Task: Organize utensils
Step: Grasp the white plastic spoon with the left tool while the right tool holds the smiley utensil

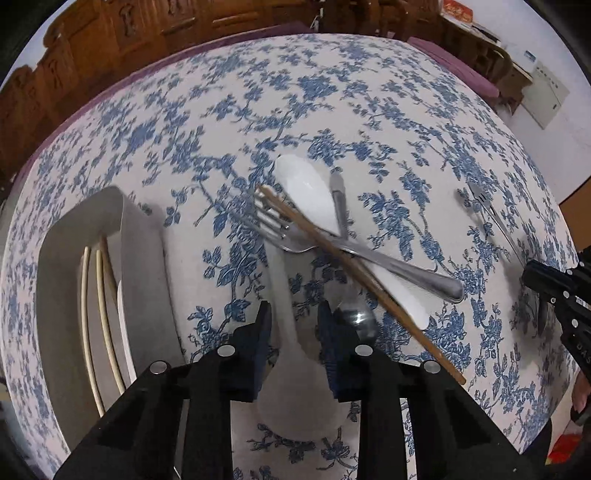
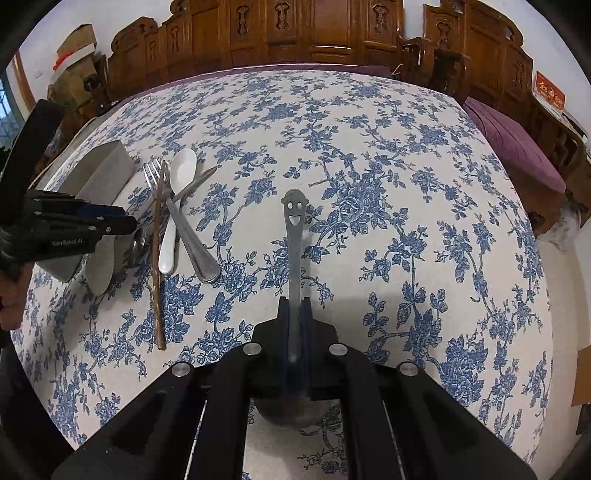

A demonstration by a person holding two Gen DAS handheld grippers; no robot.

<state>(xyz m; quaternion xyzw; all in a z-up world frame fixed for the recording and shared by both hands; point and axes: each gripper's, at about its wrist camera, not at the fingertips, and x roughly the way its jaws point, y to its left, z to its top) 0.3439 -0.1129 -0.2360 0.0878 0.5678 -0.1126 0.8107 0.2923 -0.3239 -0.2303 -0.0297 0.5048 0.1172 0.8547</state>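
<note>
The smiley-handled metal spoon (image 2: 294, 258) sits clamped in the right tongs (image 2: 294, 314), just above the bench (image 2: 406, 184); the left tongs (image 1: 293, 332) gape around a white spoon (image 1: 291, 369) beside the grey tray (image 1: 140, 266). Best lifted level and steady — the fork-and-chopstick pile (image 1: 332, 243) looks easily disturbed. Blue-floral cloth, carved wooden chairs (image 2: 295, 29) behind.

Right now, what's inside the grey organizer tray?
The grey organizer tray holds two pale chopsticks, one brown chopstick and a white edge, perhaps a spoon. Its near wall and the left gripper's fingers hide the rest.
</note>
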